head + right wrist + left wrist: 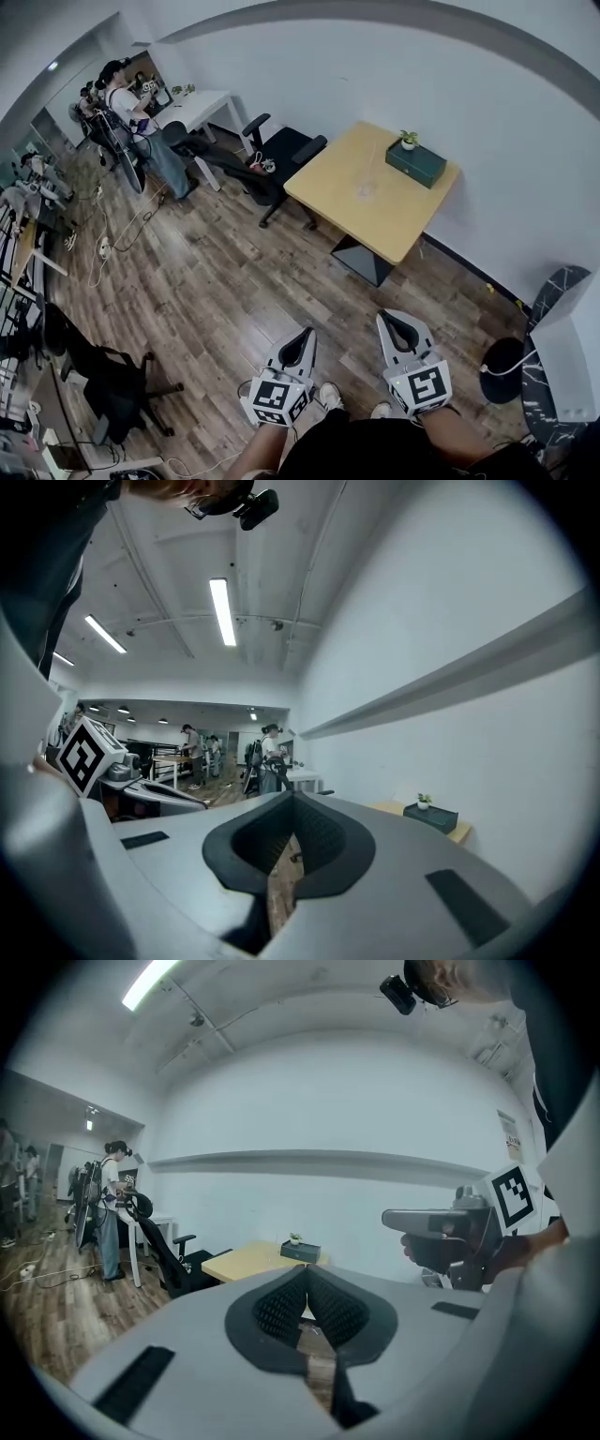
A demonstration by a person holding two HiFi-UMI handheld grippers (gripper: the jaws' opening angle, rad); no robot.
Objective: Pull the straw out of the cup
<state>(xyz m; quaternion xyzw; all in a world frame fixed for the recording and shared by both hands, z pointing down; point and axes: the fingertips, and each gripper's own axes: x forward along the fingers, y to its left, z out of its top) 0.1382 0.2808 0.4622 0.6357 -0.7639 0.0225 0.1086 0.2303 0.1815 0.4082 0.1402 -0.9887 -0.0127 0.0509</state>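
Wood floor (216,281) fills the left, a black chair (281,155) beside the pale bench (394,220). Left claw (306,334) and right claw (386,319) are pinched shut, empty, well short of it. The clear cup (364,187) stands mid-bench, near a green box (417,161)

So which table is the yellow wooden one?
The square table by the wall, carrying the dark green box; the desk farther left is white.

pale wood floor (234,281) under white walls (441,84). a yellow table (347,202) stands at 1 o'clock against the wall, a black office chair (281,150) at 12, a white desk (202,105) at 11. strip lights (223,611) glow overhead.
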